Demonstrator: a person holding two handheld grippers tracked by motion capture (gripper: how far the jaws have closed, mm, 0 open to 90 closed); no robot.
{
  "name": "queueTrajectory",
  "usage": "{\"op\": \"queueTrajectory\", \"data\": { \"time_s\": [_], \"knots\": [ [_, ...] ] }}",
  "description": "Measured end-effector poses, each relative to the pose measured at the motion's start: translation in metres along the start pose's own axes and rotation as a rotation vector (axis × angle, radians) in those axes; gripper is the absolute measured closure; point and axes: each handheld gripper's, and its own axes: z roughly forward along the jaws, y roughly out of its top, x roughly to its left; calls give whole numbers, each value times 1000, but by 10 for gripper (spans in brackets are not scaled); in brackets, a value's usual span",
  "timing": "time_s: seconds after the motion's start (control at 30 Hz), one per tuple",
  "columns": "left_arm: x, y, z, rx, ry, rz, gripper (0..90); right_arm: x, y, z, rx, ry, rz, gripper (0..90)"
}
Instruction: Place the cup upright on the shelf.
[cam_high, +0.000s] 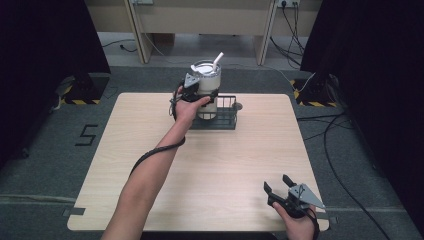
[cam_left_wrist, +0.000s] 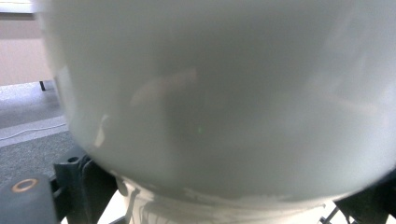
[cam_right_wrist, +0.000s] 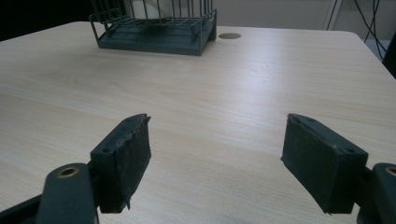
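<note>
gripping white cup (cam_high: 206, 82) in wire basket (cam_high: 226, 116): left gripper (cam_high: 199, 93); right gripper (cam_high: 280, 187) wide.

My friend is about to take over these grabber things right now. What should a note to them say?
Left gripper: closed around the big white cup with the straw, at the far side of the table.
Right gripper: open, holding nothing, near the table's front right corner.
Things: the cup's bottom sits in or just above the dark wire basket; I cannot tell whether it rests on the basket floor.
Done: the cup is gripped and at the basket.
Left: likely either finish setting it down and let go, or lift it clear. Keep it upright so nothing spills.
</note>
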Motion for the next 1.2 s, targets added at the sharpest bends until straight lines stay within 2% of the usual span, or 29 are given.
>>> {"op": "queueTrajectory", "data": {
  "time_s": [0.63, 0.93, 1.2],
  "knots": [
    [0, -7, -5, -19, -26, 35, 79, 3, 0, 1, 3, 5, -7, 239],
    [-1, -13, -7, -28, -51, 21, 58, 3, 0, 1, 5, 5, -7, 238],
    [-2, -14, -9, -34, -43, 23, 59, 3, 0, 0, 5, 3, -7, 237]
  ]
}}
